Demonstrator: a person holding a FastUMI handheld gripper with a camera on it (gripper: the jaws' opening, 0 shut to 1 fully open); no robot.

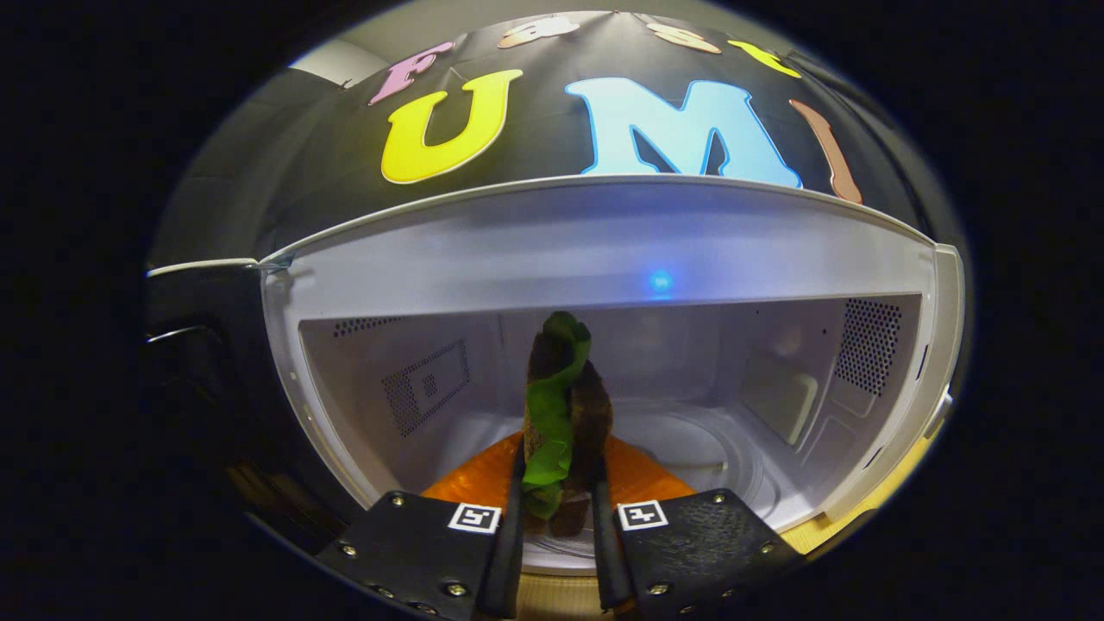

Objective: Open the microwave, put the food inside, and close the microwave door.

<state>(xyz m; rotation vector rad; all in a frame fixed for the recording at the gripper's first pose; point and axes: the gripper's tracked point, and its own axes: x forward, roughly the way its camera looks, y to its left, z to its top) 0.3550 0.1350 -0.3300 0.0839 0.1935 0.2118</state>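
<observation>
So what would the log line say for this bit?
step: putting food in | tongs: shut on sandwich | microwave: door open | sandwich: inside cavity, above orange plate

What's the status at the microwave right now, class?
Tool shut on sandwich, held upright. Microwave open, sandwich at cavity mouth over orange plate. Nothing in the way.

Microwave [604, 250]: smooth, glossy white cavity walls with perforated vent patches. Food [561, 405], clamped between the gripper [559, 509] fingers: rough, matt brown slices around a glossy green leaf. Beneath it, an orange plate [638, 474], shiny, plastic-looking. Finger mounts: matt, finely textured, with metal screws.
</observation>
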